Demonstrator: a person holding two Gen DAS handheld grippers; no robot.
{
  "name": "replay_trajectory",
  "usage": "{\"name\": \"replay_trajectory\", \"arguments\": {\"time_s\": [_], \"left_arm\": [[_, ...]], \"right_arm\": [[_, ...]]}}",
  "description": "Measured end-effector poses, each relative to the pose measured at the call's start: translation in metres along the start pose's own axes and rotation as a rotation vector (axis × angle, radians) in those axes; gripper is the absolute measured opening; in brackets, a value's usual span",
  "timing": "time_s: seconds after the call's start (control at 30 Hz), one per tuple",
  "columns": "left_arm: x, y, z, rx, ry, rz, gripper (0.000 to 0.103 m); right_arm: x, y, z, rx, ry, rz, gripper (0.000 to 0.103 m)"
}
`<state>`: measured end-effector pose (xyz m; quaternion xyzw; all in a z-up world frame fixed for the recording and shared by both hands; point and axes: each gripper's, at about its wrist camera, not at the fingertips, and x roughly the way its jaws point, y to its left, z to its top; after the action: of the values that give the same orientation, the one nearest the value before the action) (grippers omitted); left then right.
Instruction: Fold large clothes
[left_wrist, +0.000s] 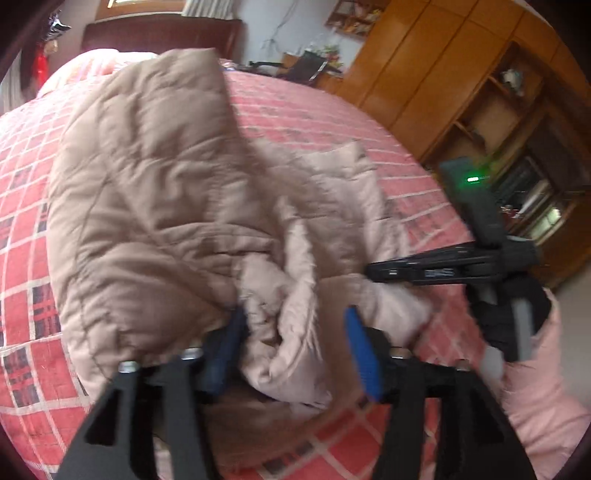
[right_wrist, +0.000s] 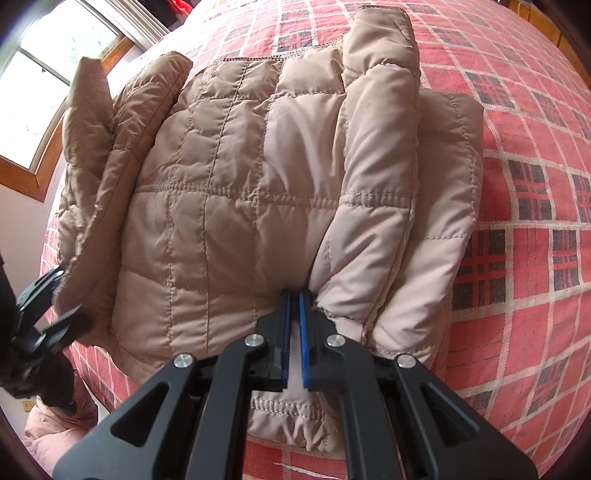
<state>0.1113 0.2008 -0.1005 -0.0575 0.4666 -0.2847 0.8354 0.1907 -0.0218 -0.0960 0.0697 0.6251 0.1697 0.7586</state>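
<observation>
Mid-fold: your right gripper (right_wrist: 294, 295) is pinched tight on the jacket (right_wrist: 258, 177) hem at the bed (right_wrist: 517, 258) near edge. Left gripper (left_wrist: 291, 332) gapes wide round bunched lining, holding nothing. Next, prob. clamp left, then lift both evenly.

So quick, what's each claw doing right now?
Left gripper: open, fingers either side of bunched jacket lining.
Right gripper: closed on the jacket's edge.

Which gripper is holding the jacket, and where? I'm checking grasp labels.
The right gripper is shut on the quilted jacket at its near edge. The left gripper is open, straddling bunched fabric.
</observation>
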Motion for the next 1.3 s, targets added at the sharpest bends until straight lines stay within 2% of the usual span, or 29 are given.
{"name": "replay_trajectory", "arguments": {"time_s": [0.13,0.27,0.3,0.33,0.4,0.43,0.47,0.57,0.67,0.77,0.87,0.93,0.97,1.0,1.17,1.3], "left_arm": [[-0.041,0.006,0.001,-0.057,-0.042,-0.059,0.069],[-0.097,0.032,0.001,-0.147,-0.149,-0.144,0.069],[-0.108,0.043,0.000,-0.176,-0.179,-0.126,0.069],[-0.118,0.056,-0.001,-0.196,-0.205,-0.073,0.069],[-0.124,0.080,-0.005,-0.233,-0.200,0.092,0.069],[-0.120,0.093,-0.008,-0.262,-0.177,0.163,0.067],[-0.114,0.104,-0.012,-0.288,-0.143,0.200,0.067],[-0.095,0.122,-0.022,-0.319,-0.057,0.187,0.063],[-0.070,0.114,-0.027,-0.272,0.014,0.192,0.063],[-0.054,0.105,-0.027,-0.240,0.035,0.198,0.063],[-0.049,0.092,-0.022,-0.200,0.037,0.224,0.064],[-0.047,0.089,-0.021,-0.182,0.044,0.244,0.064],[-0.045,0.087,-0.021,-0.172,0.049,0.258,0.064],[-0.044,0.086,-0.020,-0.163,0.052,0.269,0.064],[-0.040,0.095,-0.020,-0.180,0.069,0.275,0.066],[-0.033,0.093,-0.018,-0.197,0.063,0.271,0.066]], "right_arm": [[0.000,-0.002,0.000,-0.003,-0.003,0.000,0.002],[0.000,-0.002,-0.001,0.000,-0.001,0.004,0.002],[-0.001,-0.002,-0.001,0.000,0.000,0.003,0.002],[-0.001,-0.002,-0.001,-0.001,0.003,0.000,0.002],[-0.001,0.000,0.001,-0.002,0.009,-0.010,0.003],[-0.001,0.002,0.001,-0.006,0.011,-0.019,0.003],[-0.001,0.006,0.003,-0.007,0.012,-0.026,0.003],[-0.001,0.012,0.005,0.001,0.021,-0.044,0.003],[-0.004,0.024,0.007,0.001,0.022,-0.076,0.006],[-0.014,0.044,0.012,-0.024,0.002,-0.108,0.008],[-0.028,0.067,0.017,-0.050,-0.004,-0.041,0.013],[-0.034,0.084,0.021,-0.071,-0.008,0.003,0.024],[-0.037,0.096,0.023,-0.084,-0.012,0.022,0.036],[-0.039,0.103,0.025,-0.093,-0.012,0.033,0.042],[-0.037,0.141,0.032,-0.129,0.041,0.114,0.043],[-0.034,0.153,0.031,-0.118,0.064,0.137,0.046]]}}
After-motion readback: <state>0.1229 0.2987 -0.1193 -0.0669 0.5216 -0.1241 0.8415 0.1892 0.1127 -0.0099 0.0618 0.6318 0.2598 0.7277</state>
